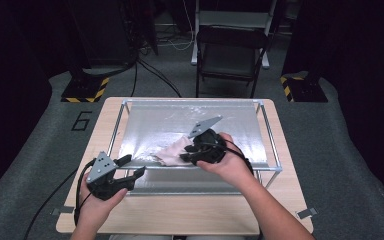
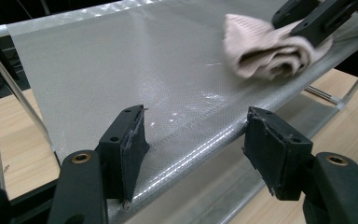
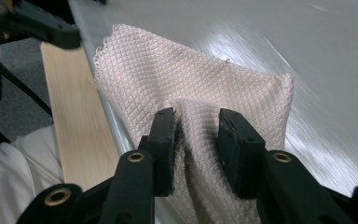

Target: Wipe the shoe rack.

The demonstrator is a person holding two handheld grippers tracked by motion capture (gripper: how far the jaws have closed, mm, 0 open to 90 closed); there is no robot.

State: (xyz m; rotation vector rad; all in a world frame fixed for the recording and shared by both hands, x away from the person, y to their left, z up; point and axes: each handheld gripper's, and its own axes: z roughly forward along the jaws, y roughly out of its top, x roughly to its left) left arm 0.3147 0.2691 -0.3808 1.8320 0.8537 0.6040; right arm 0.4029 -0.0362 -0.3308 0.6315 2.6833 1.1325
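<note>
Cloth (image 3: 191,88), pale pink, waffle-textured, bunched

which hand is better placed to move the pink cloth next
Right, probably: the right tool is shut on the pink cloth; the left tool sits open at the mesh sheet edge.

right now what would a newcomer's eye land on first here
The pale pink waffle cloth stands out, bunched on the shiny silver sheet stretched over a metal frame on the wooden table. The right claw pinches a fold of it, while the left claw hovers open at the sheet's near edge.
</note>
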